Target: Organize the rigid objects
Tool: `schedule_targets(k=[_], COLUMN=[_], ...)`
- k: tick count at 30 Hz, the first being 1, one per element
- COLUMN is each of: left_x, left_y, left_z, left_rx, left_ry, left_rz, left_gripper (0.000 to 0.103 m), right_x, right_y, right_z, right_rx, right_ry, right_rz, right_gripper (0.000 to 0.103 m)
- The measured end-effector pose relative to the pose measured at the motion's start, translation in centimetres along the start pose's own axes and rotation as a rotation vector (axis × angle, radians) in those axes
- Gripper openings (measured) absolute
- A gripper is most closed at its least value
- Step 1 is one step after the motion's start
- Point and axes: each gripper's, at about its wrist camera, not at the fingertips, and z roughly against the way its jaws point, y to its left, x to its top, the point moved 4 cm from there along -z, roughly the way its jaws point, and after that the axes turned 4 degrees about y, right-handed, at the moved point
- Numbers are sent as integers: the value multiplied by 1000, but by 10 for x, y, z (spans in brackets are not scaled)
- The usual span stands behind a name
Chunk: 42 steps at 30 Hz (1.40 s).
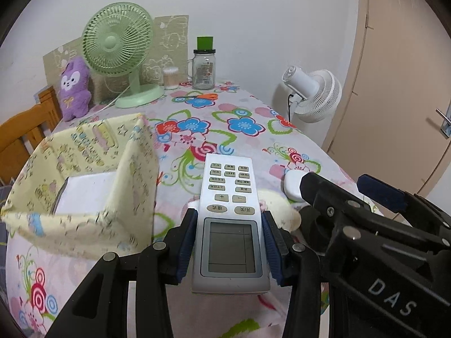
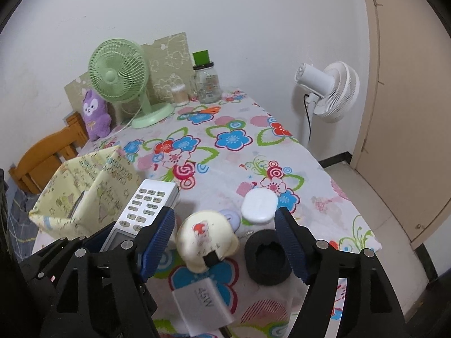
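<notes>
On floral table (image 2: 324,169) | left gripper (image 1: 229,242) clamps remote (image 1: 229,214), likely bound for fabric bin (image 1: 84,197) | right gripper (image 2: 225,242) spread, empty, above cream holder (image 2: 207,239).

Left gripper (image 1: 229,242), jaws clamped on the remote control (image 1: 229,222); right gripper (image 2: 225,242) beside it, jaws apart, empty.

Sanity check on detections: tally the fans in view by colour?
Green desk fan, on the table: 1
White pedestal fan, on the floor past the table: 1
Total: 2
</notes>
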Motion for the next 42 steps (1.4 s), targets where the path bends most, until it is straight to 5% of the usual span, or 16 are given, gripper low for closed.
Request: schedule_targets(k=[17,42], left_x=[-47,-81], left_y=[15,21], left_z=[4,-9], left_rx=[27,58], left_ry=[4,31], left_rz=[25,8], left_gripper=[46,45], right_x=[-46,-79], right_y=[20,25], right_z=[11,-21], right_rx=[12,-1], right_ry=[-59,38], right_rz=[80,108], right_gripper=[77,76])
